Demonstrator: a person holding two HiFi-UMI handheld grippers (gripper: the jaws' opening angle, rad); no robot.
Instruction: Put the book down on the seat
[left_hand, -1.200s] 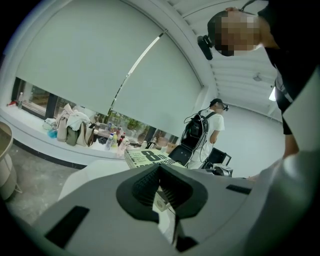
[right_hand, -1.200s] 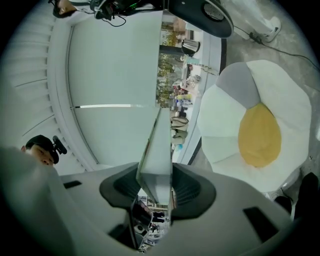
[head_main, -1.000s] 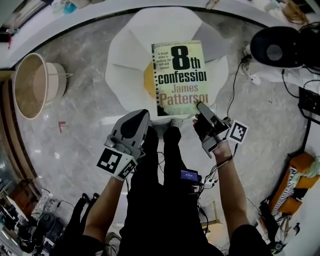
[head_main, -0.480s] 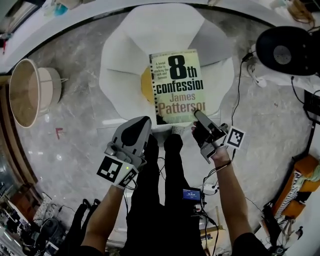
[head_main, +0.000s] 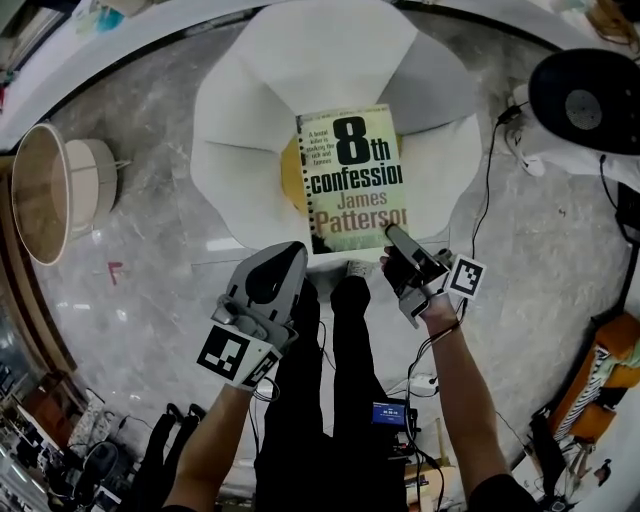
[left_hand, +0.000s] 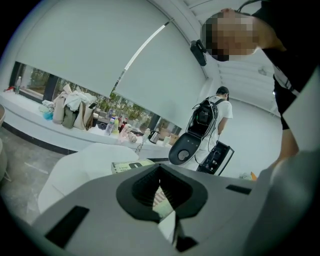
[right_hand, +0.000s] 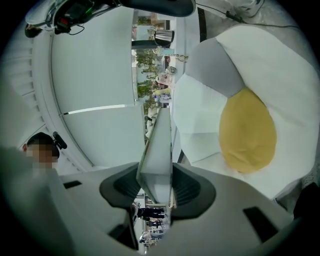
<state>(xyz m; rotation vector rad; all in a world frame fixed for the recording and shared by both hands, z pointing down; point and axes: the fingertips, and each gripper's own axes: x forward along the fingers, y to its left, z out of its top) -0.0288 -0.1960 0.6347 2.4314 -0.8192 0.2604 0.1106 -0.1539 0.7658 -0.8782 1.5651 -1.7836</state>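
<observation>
The book (head_main: 355, 180), a spiral-bound paperback with a pale green cover, hangs cover-up over the white, egg-shaped seat (head_main: 250, 110), partly hiding its yellow middle (head_main: 290, 175). My right gripper (head_main: 392, 238) is shut on the book's near right corner. In the right gripper view the book's edge (right_hand: 159, 155) stands pinched between the dark pads, with the seat (right_hand: 210, 115) beyond it. My left gripper (head_main: 272, 268) hovers just short of the book's near left corner, apart from it, its tips together and nothing held. In the left gripper view the book (left_hand: 131, 165) shows above the jaws.
A round tan basket (head_main: 55, 190) stands on the marble floor to the left. A black round device (head_main: 590, 100) and cables (head_main: 487, 180) lie right of the seat. My dark trouser legs (head_main: 320, 400) are below. Another person (left_hand: 220, 107) stands by a cluttered counter (left_hand: 115, 127).
The seat has grown larger in the head view and the book has slid slightly down the frame, still over the yellow middle. The right gripper keeps its hold; the left has barely moved.
</observation>
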